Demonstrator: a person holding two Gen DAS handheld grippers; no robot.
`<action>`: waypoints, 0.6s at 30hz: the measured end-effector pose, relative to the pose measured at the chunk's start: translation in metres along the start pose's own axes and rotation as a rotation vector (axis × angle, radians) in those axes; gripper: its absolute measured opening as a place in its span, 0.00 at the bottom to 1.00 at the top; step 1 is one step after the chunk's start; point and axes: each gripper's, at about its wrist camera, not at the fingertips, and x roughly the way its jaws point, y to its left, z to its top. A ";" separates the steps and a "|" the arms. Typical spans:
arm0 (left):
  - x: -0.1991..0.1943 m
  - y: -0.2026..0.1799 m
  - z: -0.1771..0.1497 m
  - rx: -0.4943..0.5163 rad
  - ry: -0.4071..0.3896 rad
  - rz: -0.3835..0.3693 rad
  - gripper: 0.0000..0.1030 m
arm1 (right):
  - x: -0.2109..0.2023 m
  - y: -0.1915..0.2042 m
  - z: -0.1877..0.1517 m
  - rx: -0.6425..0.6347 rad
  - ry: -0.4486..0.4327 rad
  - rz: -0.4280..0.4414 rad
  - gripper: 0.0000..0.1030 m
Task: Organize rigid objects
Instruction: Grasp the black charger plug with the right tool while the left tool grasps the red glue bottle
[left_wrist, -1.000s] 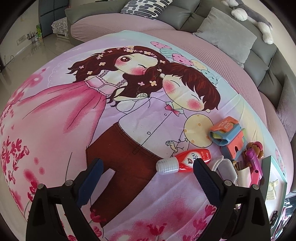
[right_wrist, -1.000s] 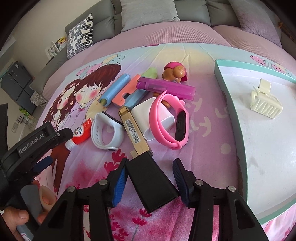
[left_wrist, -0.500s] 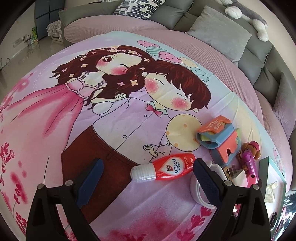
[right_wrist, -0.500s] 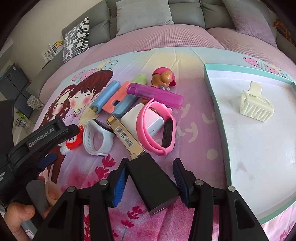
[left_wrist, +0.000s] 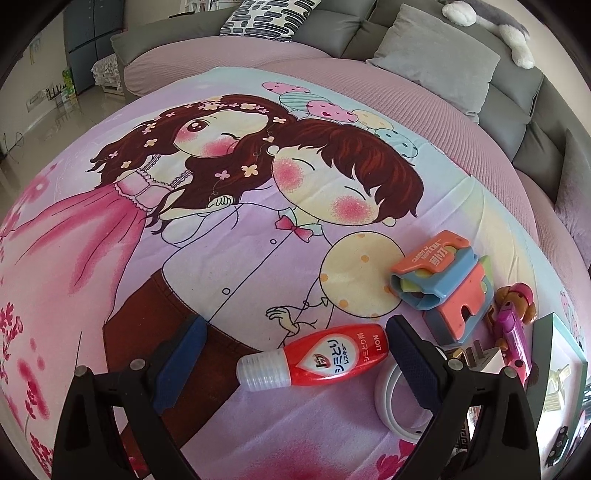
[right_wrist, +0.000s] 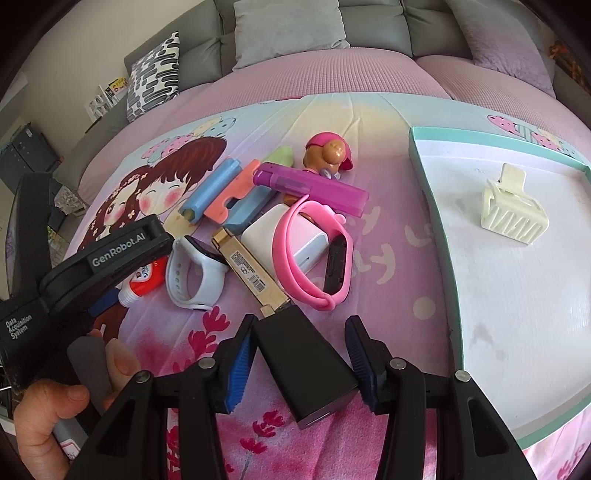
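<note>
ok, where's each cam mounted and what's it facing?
Left wrist: on the left gripper, angled down at the bed; red bottle lies between its open fingers; only the gripper shows.
Right wrist: on the right gripper, angled down at the pile and tray; black box between its fingers; left gripper and a hand show.
Shared: bottle, white band, tray.

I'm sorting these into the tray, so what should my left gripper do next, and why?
Probably lower the left gripper and close on the red Lion bottle: its jaws stand open and the bottle lies on the bed between them, not yet gripped.
</note>
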 end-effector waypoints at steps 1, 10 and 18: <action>0.000 0.001 0.000 0.003 0.006 0.003 0.95 | 0.000 0.000 0.000 0.001 0.000 0.002 0.50; -0.006 0.010 -0.008 0.036 0.038 0.050 0.95 | -0.001 -0.001 0.000 0.007 0.004 0.007 0.50; -0.006 0.009 -0.012 0.048 0.043 0.062 0.95 | -0.002 -0.003 0.000 0.012 0.005 0.011 0.50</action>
